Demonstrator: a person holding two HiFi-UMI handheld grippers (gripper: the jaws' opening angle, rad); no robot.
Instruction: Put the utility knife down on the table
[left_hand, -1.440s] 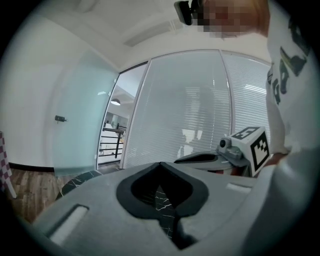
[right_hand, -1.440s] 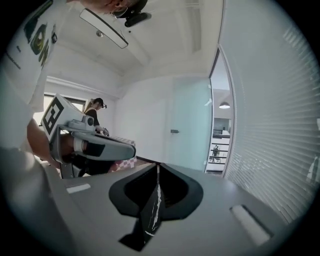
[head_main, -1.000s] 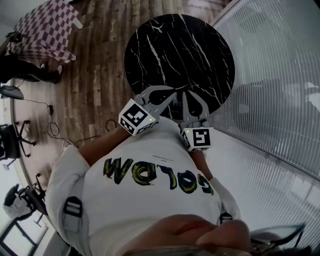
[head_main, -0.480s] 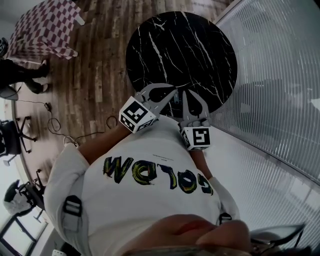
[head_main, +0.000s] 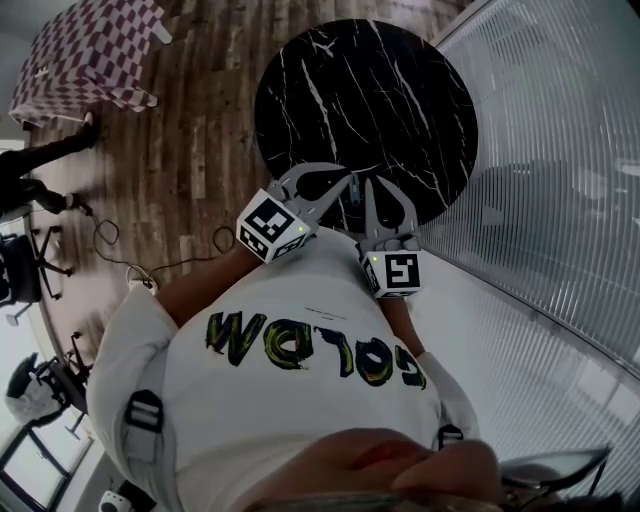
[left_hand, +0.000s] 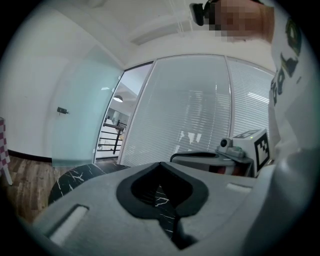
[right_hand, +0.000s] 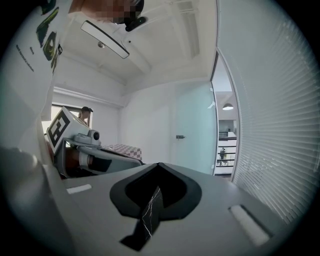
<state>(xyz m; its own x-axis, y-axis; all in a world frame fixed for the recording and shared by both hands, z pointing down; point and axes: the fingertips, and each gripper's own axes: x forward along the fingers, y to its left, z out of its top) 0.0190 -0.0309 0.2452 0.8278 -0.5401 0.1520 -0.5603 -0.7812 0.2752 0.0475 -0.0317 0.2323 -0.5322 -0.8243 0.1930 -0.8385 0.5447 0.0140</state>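
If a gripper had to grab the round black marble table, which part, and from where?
The round table's near rim, approached level from that side. The top looks a flat disc with no handle showing, so probably only the edge lets jaws close above and below.

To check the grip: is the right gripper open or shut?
Shut. The right gripper has its jaws together in its own view, nothing between them.

Left grey two-jaw gripper with marker cube (head_main: 340, 183): jaws together, empty, held before the chest. Right grey two-jaw gripper (head_main: 372, 195): jaws together, empty, just beside it.
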